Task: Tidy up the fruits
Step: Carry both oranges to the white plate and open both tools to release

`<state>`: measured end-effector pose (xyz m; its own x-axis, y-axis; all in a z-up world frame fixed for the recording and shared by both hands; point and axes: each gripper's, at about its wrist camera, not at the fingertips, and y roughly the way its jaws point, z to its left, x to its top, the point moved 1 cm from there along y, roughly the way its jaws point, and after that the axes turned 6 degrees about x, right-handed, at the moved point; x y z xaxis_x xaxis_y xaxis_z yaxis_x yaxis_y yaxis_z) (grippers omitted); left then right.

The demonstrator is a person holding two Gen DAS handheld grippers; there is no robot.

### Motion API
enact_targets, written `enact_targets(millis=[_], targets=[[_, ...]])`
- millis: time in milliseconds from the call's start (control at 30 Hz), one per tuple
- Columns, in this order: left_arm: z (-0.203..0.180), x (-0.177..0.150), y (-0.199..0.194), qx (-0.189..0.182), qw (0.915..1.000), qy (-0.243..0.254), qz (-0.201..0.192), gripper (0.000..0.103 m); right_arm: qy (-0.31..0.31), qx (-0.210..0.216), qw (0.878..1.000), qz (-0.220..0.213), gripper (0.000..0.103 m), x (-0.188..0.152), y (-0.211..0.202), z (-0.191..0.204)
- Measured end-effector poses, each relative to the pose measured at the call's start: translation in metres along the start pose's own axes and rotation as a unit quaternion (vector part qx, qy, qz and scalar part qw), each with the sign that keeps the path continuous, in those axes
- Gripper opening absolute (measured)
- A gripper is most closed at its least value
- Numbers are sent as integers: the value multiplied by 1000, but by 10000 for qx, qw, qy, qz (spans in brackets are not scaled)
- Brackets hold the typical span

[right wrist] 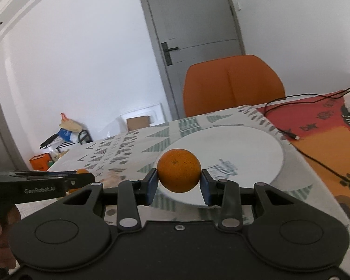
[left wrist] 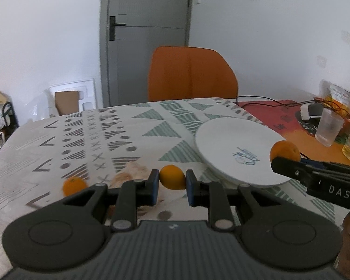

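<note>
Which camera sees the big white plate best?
The left wrist view: the white plate shows nearly whole, its printed logo visible. In the right wrist view the plate is partly hidden behind the orange held in the right gripper.

1. A lived-in home, most likely a dining room: a table under a patterned cloth fills the middle.
2. An orange chair is drawn up at 12 o'clock, with a grey interior door behind it.
3. A white plate and a plastic cup sit on the table at 2 o'clock.
4. Bags and a cardboard box lie along the wall at 10 o'clock.
</note>
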<state>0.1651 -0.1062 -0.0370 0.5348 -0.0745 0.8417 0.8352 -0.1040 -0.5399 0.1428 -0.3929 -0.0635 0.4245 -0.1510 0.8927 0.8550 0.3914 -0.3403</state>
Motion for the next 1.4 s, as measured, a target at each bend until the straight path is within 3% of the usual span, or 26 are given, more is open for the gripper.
enact_targets(millis=[500, 900, 1233, 1400], targets=[[-56, 14, 43, -412, 9984, 340, 175, 22, 396, -463, 9981, 48, 37, -7, 1, -57], [-82, 21, 73, -712, 9961, 454, 265, 22, 339, -507, 9981, -16, 39, -6, 4, -68], [-76, 19, 71, -698, 9961, 392, 380, 26, 158, -485, 9987, -28, 39, -5, 5, -57], [-61, 18, 58, -475, 9977, 320, 370, 27, 116, -410, 9991, -46, 40, -4, 3, -48]])
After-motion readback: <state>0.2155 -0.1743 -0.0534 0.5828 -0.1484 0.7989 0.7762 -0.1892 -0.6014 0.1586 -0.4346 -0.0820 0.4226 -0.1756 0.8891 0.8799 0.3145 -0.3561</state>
